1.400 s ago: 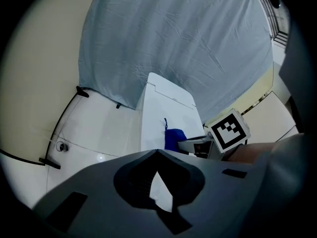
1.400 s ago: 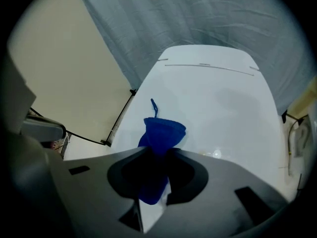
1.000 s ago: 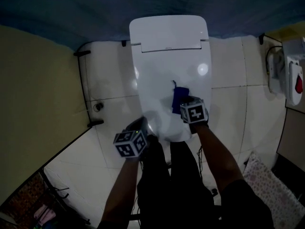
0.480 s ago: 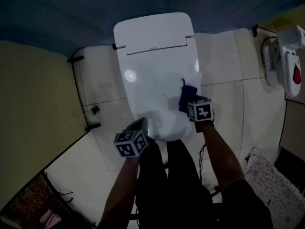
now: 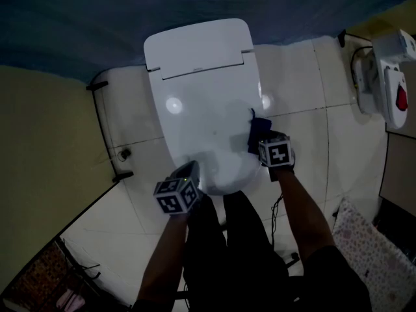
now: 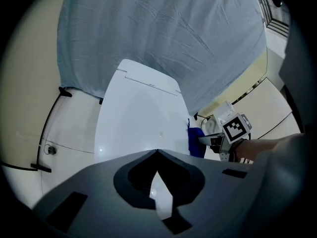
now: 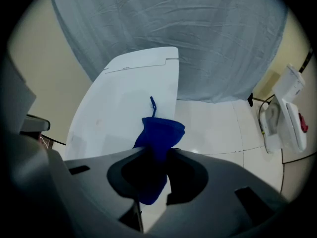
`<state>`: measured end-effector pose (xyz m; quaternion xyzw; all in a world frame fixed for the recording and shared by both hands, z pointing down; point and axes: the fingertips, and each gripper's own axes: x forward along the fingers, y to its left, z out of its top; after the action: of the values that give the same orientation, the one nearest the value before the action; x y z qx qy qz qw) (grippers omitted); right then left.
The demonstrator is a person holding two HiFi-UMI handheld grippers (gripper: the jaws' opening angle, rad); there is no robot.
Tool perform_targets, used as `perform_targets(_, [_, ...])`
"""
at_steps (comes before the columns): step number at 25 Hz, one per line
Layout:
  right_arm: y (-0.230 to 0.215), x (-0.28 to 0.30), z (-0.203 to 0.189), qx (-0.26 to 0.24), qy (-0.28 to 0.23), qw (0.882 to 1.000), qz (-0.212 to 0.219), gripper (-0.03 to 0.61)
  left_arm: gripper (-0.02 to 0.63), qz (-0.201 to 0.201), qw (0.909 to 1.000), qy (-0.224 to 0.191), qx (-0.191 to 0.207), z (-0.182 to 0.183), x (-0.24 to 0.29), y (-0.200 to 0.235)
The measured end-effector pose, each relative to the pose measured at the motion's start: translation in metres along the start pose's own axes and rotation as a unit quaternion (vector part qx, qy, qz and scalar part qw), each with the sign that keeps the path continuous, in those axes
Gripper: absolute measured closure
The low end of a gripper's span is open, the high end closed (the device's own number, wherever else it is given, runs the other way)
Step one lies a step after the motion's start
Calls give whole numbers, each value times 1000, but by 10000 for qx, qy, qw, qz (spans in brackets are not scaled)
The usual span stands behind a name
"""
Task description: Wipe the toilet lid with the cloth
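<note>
The white toilet lid (image 5: 205, 103) is closed and fills the middle of the head view. A blue cloth (image 5: 259, 134) lies at the lid's right edge, and my right gripper (image 5: 265, 143) is shut on it. In the right gripper view the blue cloth (image 7: 157, 142) bunches out between the jaws over the toilet lid (image 7: 124, 103), a thin loop trailing from its far end. My left gripper (image 5: 190, 173) hovers by the lid's near left rim with its jaws nearly closed and nothing held. The left gripper view shows the toilet lid (image 6: 138, 118) ahead and the blue cloth (image 6: 196, 142) at the right.
White tiled floor (image 5: 305, 83) surrounds the toilet. A white wall-mounted unit with a red part (image 5: 387, 86) is at the far right. Black pipe brackets (image 5: 107, 129) run along the left. A patterned mat (image 5: 374, 259) lies at the lower right. The person's legs stand below the bowl.
My right gripper has dragged the blue cloth rightward across the lid to its right edge. The head view has shifted, so the toilet sits further left. The left gripper stays by the front rim.
</note>
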<state>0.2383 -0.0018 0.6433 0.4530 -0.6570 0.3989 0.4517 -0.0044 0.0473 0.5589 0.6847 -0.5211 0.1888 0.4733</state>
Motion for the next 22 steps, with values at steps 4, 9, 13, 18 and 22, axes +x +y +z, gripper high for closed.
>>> perform_targets(4, [-12,-3,0,-17,24,9998,-187,499,612,-26,10000,50,6,0,6,-2])
perform_targets(9, [-23,-14,-1,-27,27,9990,-442,500,612,-118,9999,60,25,3,6,2])
perform_targets(13, [-1,-36,15,-121,-324,9988,-360,500,612,-137,9999,41,1,9,-1,13])
perform_targets(18, [63,-46,41,-243,-867,9959,43,500,612,-116,9999,-96,-62,18,-18,36])
perform_targets(22, [148,-45,65,-498,-1032,9911,680,500,612,5,9997,-210,-157,20,-39,63])
